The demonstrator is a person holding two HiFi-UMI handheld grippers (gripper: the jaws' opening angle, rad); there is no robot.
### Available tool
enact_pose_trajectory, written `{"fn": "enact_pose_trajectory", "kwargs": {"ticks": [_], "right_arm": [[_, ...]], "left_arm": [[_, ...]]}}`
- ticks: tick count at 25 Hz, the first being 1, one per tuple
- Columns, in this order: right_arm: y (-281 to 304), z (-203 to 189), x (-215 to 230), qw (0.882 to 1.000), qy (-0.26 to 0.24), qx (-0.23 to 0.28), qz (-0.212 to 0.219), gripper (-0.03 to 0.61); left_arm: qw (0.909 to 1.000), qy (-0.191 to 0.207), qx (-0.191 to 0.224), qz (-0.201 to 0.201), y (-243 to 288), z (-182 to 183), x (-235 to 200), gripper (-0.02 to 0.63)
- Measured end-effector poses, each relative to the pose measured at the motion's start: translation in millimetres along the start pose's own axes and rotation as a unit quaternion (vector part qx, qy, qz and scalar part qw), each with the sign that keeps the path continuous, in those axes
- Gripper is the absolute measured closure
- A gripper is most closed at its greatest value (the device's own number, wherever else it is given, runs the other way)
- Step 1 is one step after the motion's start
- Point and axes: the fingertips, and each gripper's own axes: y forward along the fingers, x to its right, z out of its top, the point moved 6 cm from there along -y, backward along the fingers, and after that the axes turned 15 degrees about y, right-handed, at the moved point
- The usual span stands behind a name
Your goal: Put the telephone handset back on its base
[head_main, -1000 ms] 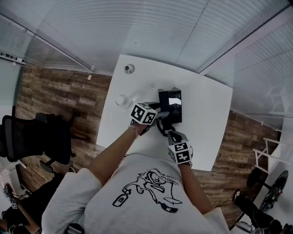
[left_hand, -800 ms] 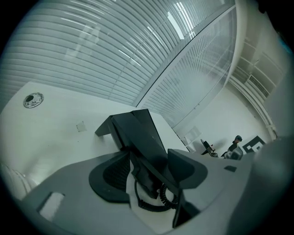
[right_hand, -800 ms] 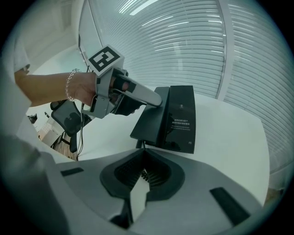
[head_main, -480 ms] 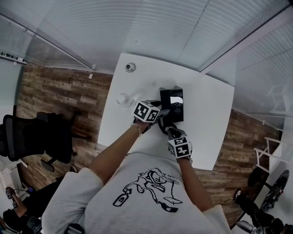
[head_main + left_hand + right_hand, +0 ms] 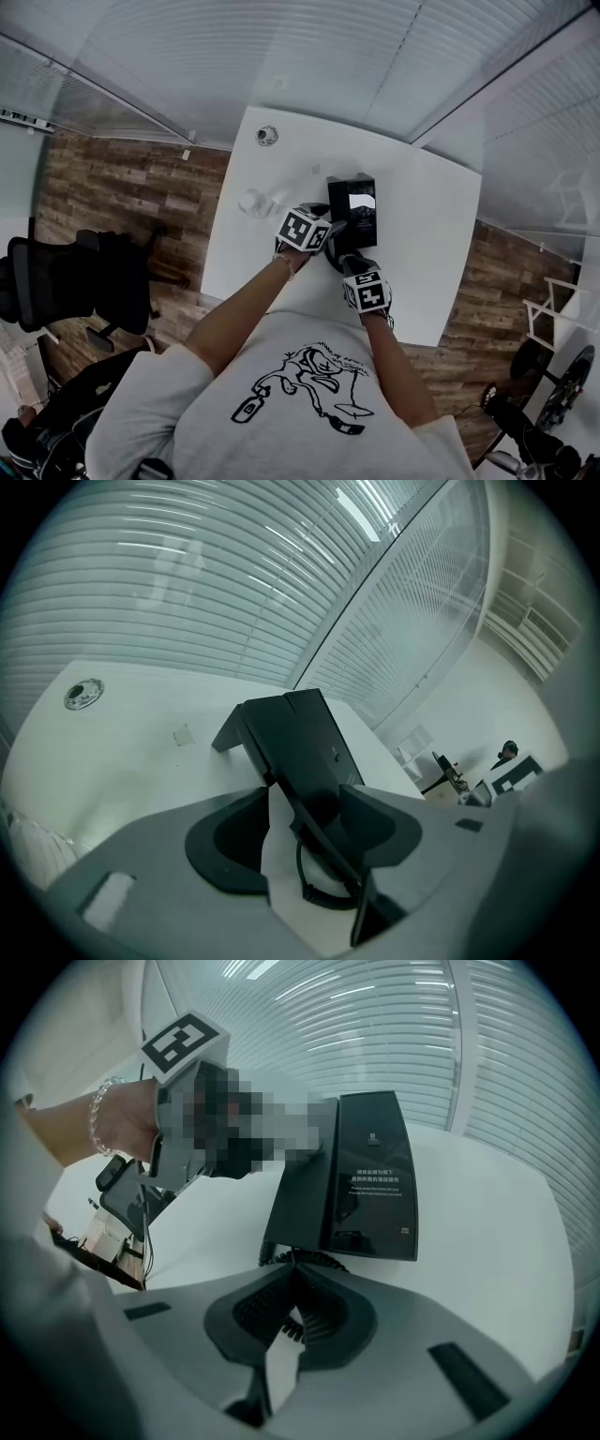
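Observation:
A black telephone base (image 5: pixel 375 1176) stands in the middle of the white table (image 5: pixel 422 244). The black handset (image 5: pixel 302 1194) lies along the base's left side. My left gripper (image 5: pixel 328 225) reaches over it from the left. Its jaws are wide and closing, with the handset (image 5: pixel 314 761) running between them. A strip of white table still shows beside the left pad. My right gripper (image 5: pixel 291 1283) is shut just below the phone's near end. The coiled cord (image 5: pixel 305 1258) runs right up to its tips; whether it is pinched I cannot make out.
A small round metal fitting (image 5: pixel 267 136) sits in the table's far left corner. A clear crumpled object (image 5: pixel 253 203) lies left of the phone. A black office chair (image 5: pixel 84 281) stands on the wooden floor at the left. Blinds cover glass walls behind the table.
My right gripper has moved up closer to the phone's near end. My left gripper has shifted slightly towards the phone.

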Motion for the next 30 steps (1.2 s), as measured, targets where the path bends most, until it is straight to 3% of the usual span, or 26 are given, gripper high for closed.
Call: {"fn": "enact_pose_trajectory", "kwargs": {"ticks": [16,22,30], "right_arm": [[16,2,8,1.0,0.011,-0.004,-0.007,0.572],[1,3,10,1.0,0.008,0.019,-0.011,0.571],[-46,12,22,0.996,0.004,0.088,-0.026,0.571]], "left_arm": [[0.9996,0.0,-0.011,0.027,8,-3,-4,0.368],[0.9982,0.026,-0.007,0.054,0,-7,0,0.353],[0.9965,0.021,0.025,0.076,-30,-26,32,0.356]]}}
